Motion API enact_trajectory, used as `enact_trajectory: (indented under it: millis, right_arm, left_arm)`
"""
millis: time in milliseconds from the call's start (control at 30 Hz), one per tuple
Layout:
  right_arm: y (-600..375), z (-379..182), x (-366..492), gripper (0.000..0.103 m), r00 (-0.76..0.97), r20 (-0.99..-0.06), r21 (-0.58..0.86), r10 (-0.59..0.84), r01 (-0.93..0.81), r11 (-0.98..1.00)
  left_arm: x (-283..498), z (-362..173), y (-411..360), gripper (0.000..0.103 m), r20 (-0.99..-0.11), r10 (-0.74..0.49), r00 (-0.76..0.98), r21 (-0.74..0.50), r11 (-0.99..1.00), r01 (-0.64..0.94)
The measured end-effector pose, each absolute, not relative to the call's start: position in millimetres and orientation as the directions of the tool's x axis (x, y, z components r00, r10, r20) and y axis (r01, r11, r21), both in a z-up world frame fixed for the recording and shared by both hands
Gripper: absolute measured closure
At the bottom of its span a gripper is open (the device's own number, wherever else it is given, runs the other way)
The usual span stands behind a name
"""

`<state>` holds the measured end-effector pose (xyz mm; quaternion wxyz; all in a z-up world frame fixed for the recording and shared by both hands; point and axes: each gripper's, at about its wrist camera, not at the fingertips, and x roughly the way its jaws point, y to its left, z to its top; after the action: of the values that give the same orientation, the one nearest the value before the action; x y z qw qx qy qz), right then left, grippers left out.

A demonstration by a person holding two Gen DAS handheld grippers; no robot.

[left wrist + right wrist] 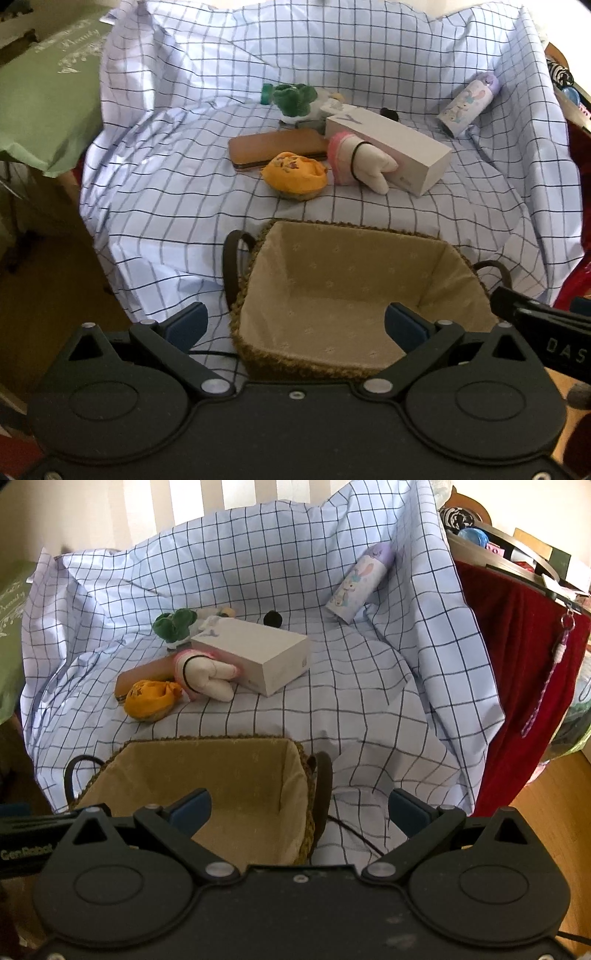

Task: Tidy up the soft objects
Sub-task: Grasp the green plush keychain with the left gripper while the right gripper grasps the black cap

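Yellow soft toy (294, 174) on the checked cloth (177, 206) behind the lined basket (347, 295), pink-and-white plush (360, 159) against a white box (399, 147), brown case (273, 147) behind, left gripper (295, 326) and right gripper (301, 810) both spread apart, holding nothing

The white box (255, 653) is hiding most of a small black object (273, 619) behind it; what it is cannot be told. Left of the box, the pink-and-white plush (207, 674) is covering part of the brown case (147, 672). Behind the box, the green plush (294, 98) is blocking pale items too small to identify.
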<state>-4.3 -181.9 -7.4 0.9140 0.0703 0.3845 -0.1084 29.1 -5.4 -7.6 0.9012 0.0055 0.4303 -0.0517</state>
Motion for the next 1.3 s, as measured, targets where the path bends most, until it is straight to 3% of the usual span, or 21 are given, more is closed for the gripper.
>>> enact_trajectory:
  millis: [133,233,867,1200,1300]
  right_arm:
    - [-186,-5,12,0.001,0.683,-0.719,0.057,-0.131,0.246,0.968]
    - [-187,-2,29,0.001,0.683,-0.719,0.055,-0.128,0.239,0.969]
    - [-194,16,189,0.001,0.704,-0.710,0.096,-0.028,0.137,0.986]
    - [-202,20,294,0.002,0.713,-0.696,0.042,-0.081,0.153,0.987]
    - [-207,16,325,0.009,0.702,-0.707,0.037,-0.084,0.155,0.987]
  left_arm:
    - [45,-5,-5,0.006,-0.783,-0.115,0.611,-0.058,0.992,0.112]
    - [61,-4,-4,0.013,-0.784,-0.115,0.610,-0.052,0.991,0.120]
    - [223,4,4,0.012,-0.759,-0.111,0.642,-0.031,0.990,0.134]
    - [313,-5,6,0.011,-0.762,-0.114,0.638,-0.039,0.991,0.130]
    - [334,-10,4,0.011,-0.764,-0.115,0.634,-0.033,0.990,0.140]
